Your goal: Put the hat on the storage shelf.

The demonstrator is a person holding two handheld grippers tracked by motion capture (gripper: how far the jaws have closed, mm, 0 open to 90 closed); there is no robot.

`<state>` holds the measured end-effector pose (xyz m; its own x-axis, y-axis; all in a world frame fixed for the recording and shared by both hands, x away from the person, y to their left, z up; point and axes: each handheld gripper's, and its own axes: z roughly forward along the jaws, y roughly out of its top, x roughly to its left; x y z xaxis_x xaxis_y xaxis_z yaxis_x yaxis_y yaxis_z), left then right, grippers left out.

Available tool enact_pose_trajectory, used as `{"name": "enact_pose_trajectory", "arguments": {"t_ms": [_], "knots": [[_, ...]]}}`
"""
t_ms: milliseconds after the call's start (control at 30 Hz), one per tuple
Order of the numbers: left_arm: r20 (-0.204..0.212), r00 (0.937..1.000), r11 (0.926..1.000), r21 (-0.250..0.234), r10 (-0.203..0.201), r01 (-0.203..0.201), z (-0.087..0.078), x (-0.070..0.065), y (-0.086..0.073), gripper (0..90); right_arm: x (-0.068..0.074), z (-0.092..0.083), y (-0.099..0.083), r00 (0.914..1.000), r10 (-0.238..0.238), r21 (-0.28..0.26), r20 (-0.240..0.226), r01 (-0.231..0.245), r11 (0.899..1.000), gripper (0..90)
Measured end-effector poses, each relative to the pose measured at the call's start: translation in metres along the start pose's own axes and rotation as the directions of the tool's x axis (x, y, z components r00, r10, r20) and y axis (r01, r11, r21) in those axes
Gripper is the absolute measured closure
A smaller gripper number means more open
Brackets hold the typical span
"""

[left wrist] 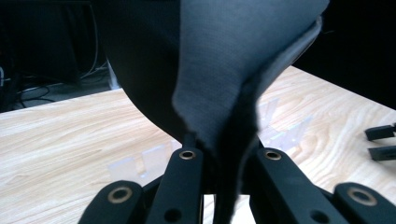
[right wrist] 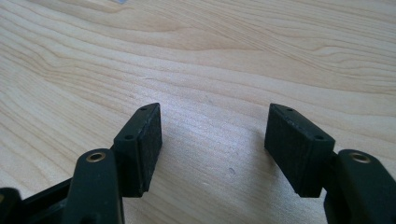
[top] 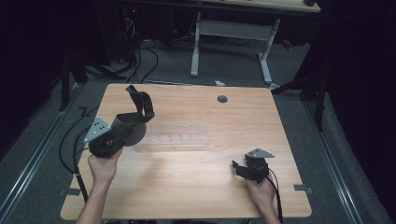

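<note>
One dark cloth [left wrist: 224, 70] hangs pinched between the left tool [left wrist: 224, 158] tips.

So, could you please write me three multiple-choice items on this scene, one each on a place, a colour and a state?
1. Where does the clear plastic rack lie on the light wooden table?
A. Near the middle, beside the left gripper
B. At the right edge
C. On the floor

2. What colour is the cloth item with a strap that the left gripper holds?
A. White
B. Dark grey to black
C. Red

3. How do the jaws of the right gripper stand?
A. Shut on cloth
B. Shut on nothing
C. Open over bare wood

Answers:
1 A, the high view shows the rack just right of the left gripper.
2 B, the fabric looks dark in both views.
3 C, the right gripper view shows the pads apart with wood between them.
</note>
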<state>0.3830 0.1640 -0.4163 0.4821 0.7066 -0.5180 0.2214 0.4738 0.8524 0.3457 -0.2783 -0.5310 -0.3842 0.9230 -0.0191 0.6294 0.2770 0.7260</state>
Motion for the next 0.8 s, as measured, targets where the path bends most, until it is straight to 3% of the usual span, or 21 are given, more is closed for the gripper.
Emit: {"name": "enact_pose_trajectory", "arguments": {"t_ms": [200, 600, 800], "knots": [[-0.027, 0.9996, 0.9999, -0.004, 0.009, -0.009, 0.006, 0.009, 0.000, 85.3, 0.000, 0.000, 0.000, 1.0000, -0.001, 0.000, 0.000, 0.001, 1.000, 36.9], [-0.094, 0.9921, 0.9965, 0.012, 0.084, -0.083, 0.027, 0.024, -0.011, 85.4, 0.000, 0.000, 0.000, 1.0000, -0.002, 0.000, -0.001, 0.002, 1.000, 36.7], [-0.115, 0.9899, 0.9965, 0.019, 0.083, -0.081, 0.032, 0.032, -0.013, 85.4, 0.000, 0.000, 0.000, 1.0000, -0.002, 0.000, -0.001, 0.002, 1.000, 36.7]]}}
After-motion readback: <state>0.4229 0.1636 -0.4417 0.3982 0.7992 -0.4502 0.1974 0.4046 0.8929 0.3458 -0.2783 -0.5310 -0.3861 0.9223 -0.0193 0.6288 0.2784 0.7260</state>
